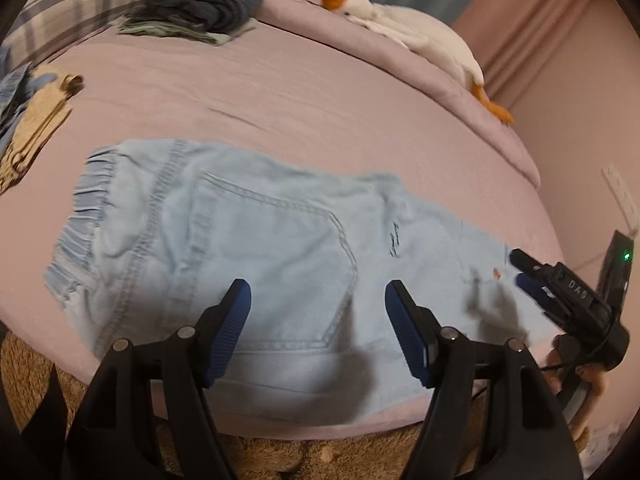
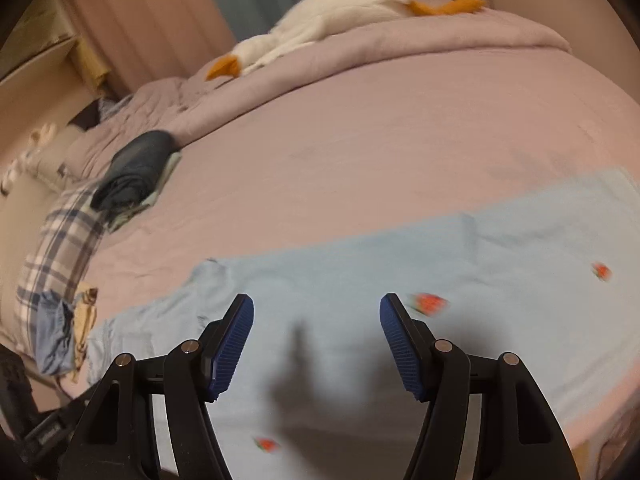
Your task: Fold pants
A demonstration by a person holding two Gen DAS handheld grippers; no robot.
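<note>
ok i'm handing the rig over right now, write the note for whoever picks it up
Left gripper: open, empty, above the seat of the pants.
Right gripper: open, empty, above the legs; it also shows at the right edge of the left wrist view.
Pants: flat along the near edge of the bed, back pocket up, waistband at the left, legs running right.
Done: one lengthwise fold, apparently, since only one pocket shows.
Left: fold across the length, then probably move them to the clothes pile at the far left.
</note>
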